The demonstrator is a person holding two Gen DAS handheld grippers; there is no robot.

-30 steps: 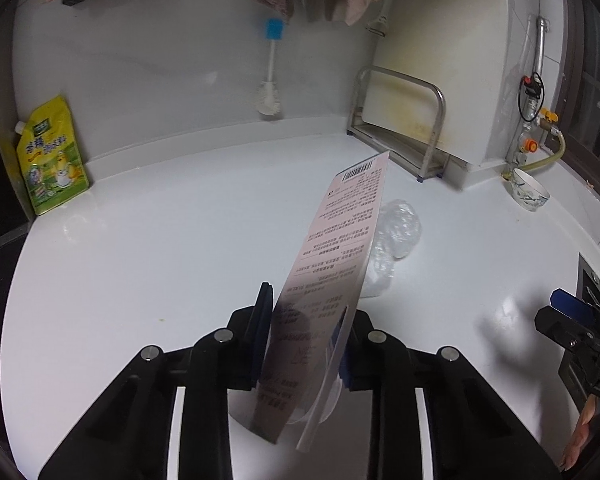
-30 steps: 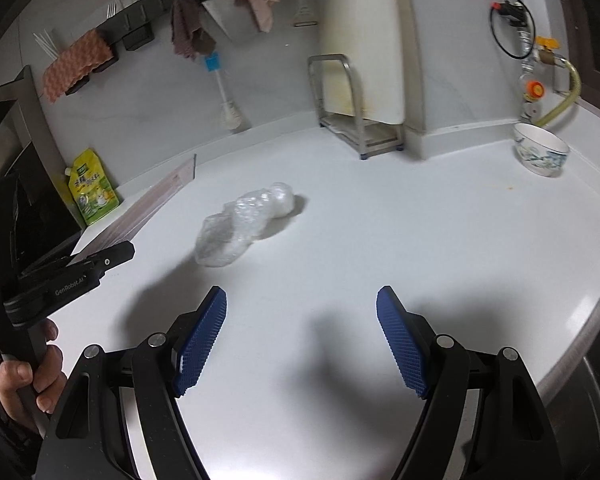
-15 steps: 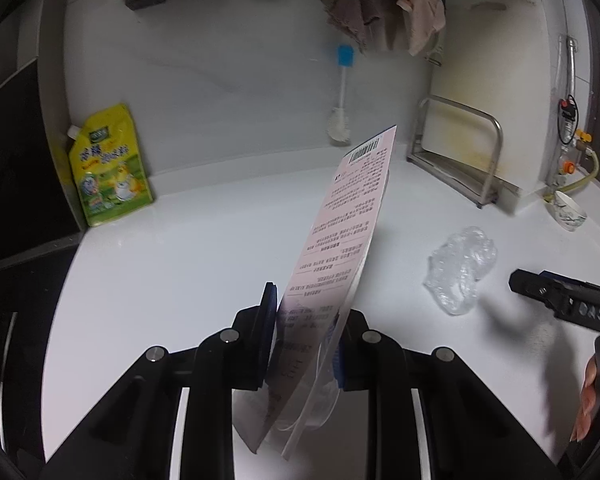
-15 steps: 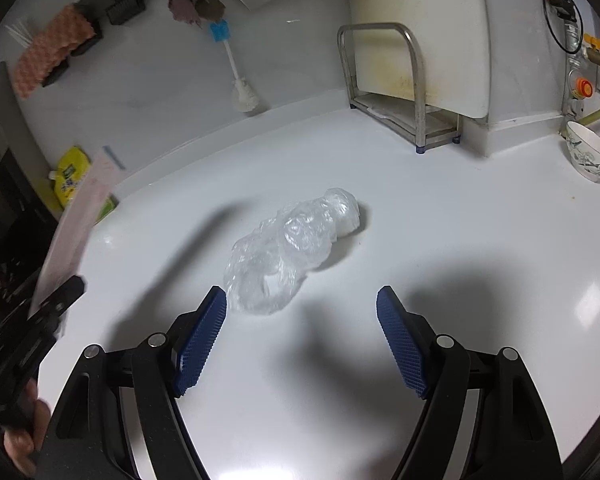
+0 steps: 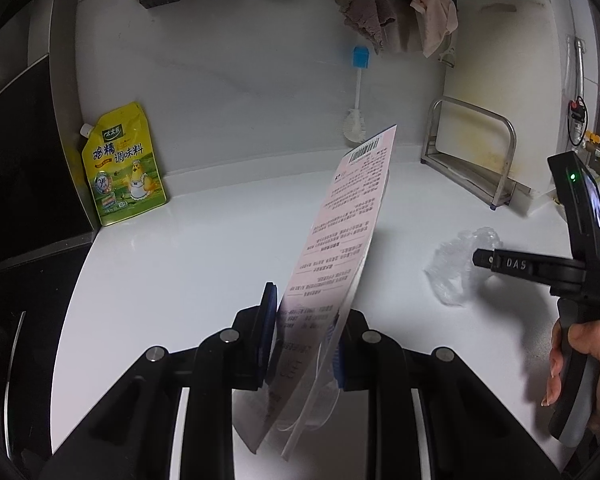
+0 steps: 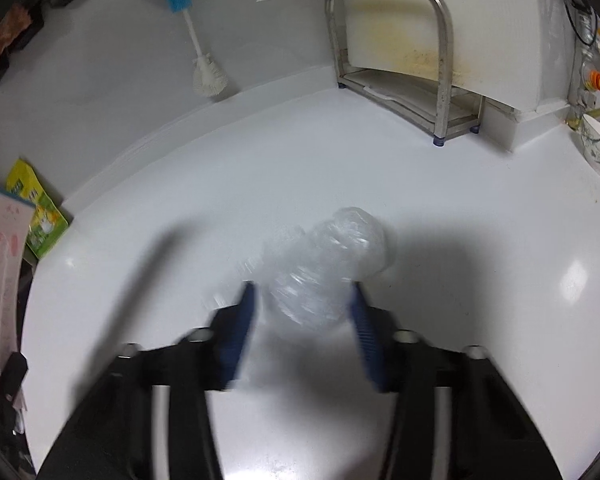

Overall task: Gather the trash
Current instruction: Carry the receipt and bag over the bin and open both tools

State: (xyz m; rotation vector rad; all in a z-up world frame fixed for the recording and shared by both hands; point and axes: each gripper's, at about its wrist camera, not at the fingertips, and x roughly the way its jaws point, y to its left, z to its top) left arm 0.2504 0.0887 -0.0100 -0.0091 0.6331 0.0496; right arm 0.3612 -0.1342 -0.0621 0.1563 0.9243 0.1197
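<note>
Two pieces of trash matter here: a crumpled clear wrap [image 6: 324, 268] lying on the white surface [image 6: 460, 320], and a pink card [image 5: 340, 248] already picked up.

The wrap is the landmark. The right tongs [image 6: 302, 312] are right at it. One blue pad is on the wrap's left side and the other is on its right side, so the near end of the wrap sits between them. The picture is blurry, so I cannot tell if the pads are touching the wrap or only close to it. The gap looks about as wide as the wrap, partly closed in.

The wrap is long and lumpy. Its long way runs from the tongs up and to the right, toward the metal rack [image 6: 400, 60]. Its round, fat end points away from the tongs, toward the rack. The pads stand across that long line, which I think is a good way to squeeze it.

The right tongs are much nearer the wrap. The left tongs [image 5: 302, 330] are off to the left of the wrap, well apart from it. They are squeezed tight on the bottom part of the card. The card stands up tall and leans, with its barcode end pointing up toward the wall brush [image 5: 356, 120].

I think the wrap is soft and may slip or squash.
</note>
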